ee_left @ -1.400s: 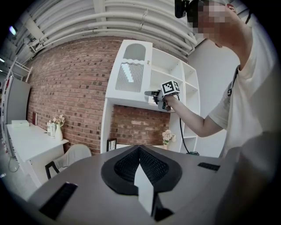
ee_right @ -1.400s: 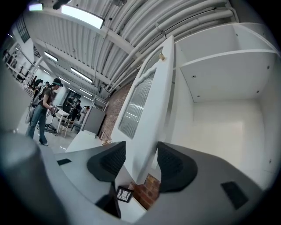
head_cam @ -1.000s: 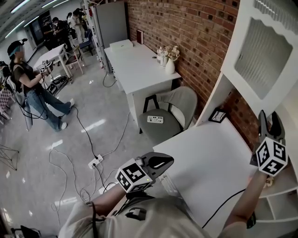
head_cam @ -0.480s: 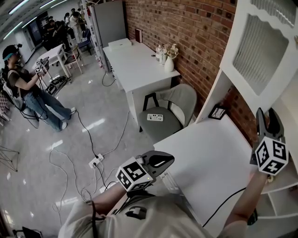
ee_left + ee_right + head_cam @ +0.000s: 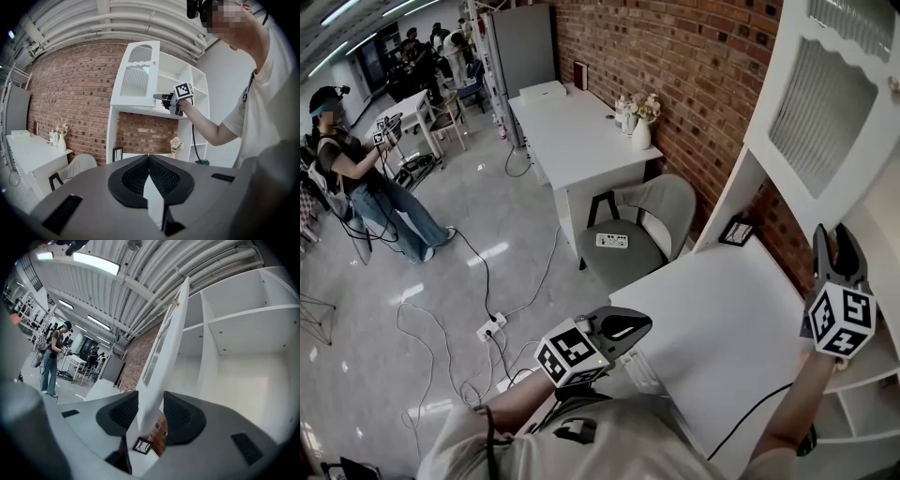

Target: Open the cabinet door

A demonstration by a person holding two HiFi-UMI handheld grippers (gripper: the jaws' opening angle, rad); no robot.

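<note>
The white cabinet door [image 5: 825, 112] with its ribbed glass pane stands swung partly out from the shelf unit. My right gripper [image 5: 836, 242] reaches up to the door's lower edge. In the right gripper view the door's [image 5: 164, 357] thin edge runs between the two pads of the right gripper [image 5: 150, 397], whose jaws are closing on it with slim gaps still showing. My left gripper [image 5: 633, 326] hangs low over the desk's near corner, shut and empty. In the left gripper view the left gripper [image 5: 148, 157] points at the cabinet door [image 5: 136, 79] from a distance.
A white desk [image 5: 722, 319] lies under the cabinet, with a small picture frame [image 5: 738, 232] at its back. Open shelves [image 5: 862, 412] are at right. A grey chair [image 5: 647, 225], a long white table [image 5: 572, 141] with vases and cables on the floor [image 5: 487, 319] lie to the left. A person [image 5: 356, 178] stands far left.
My right gripper has shifted slightly along the door's lower edge and its jaws have narrowed around it. The left gripper has stayed in place. The distant person has shifted.
</note>
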